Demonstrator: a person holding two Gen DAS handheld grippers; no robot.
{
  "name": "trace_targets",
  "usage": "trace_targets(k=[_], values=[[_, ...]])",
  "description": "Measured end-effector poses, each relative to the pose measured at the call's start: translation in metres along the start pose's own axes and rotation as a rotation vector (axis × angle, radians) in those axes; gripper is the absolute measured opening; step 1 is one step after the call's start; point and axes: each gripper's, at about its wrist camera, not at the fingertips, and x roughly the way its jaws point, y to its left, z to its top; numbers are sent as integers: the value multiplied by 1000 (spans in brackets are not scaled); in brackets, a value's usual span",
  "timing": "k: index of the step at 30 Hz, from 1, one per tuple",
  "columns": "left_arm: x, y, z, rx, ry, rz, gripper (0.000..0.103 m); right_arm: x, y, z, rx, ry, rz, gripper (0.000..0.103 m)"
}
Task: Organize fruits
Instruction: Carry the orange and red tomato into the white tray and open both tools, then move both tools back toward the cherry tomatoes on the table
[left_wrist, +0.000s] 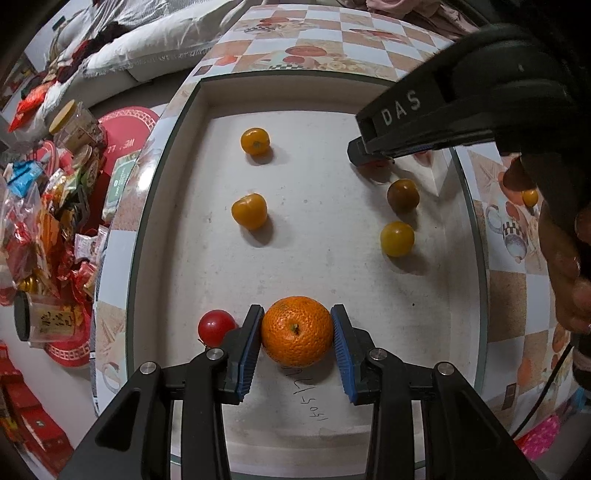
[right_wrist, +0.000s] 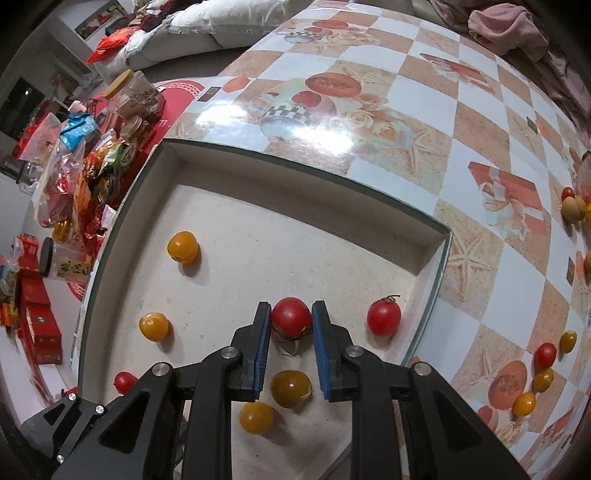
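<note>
Even overhead light is cast; glare is seen on the far tablecloth (right_wrist: 325, 133). Edges are bent and darkened by fisheye distortion.

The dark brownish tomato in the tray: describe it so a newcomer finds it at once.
Start at the shallow white tray on the checked tablecloth and go to its right side. There, just below the right hand-held gripper, lies the dark brownish tomato, directly above a yellow tomato. It is the only dark, dull fruit; the others are bright yellow, red or orange.
</note>
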Motion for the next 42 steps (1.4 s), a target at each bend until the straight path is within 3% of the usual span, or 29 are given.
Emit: trace_targets(k=[3,8,12,19,27,36,42], values=[[-4,-5,-1,20,-20,17,59,-1,-2,0,5,1,17,30],[-4,-7,-1,34,-19,15,60,-9,-6,-2,22,-17,57,49],[-2,-7,1,42,-8,21,60,-25,-12,-1,55,-61,107,81],[-5,-18,6,93,-9,27,60,-55,-38,-10,141,-119,119,82],[-24,-41,24,149,-51,13,60,-84,-101,-44,281,-161,56,82],[-39,-100,53,223,-97,-77,60,-100,-184,-98,457,-148,-47,82],[-35,-149,60,258,-69,-145,60,-102,-231,-123,529,-137,-109,82]])
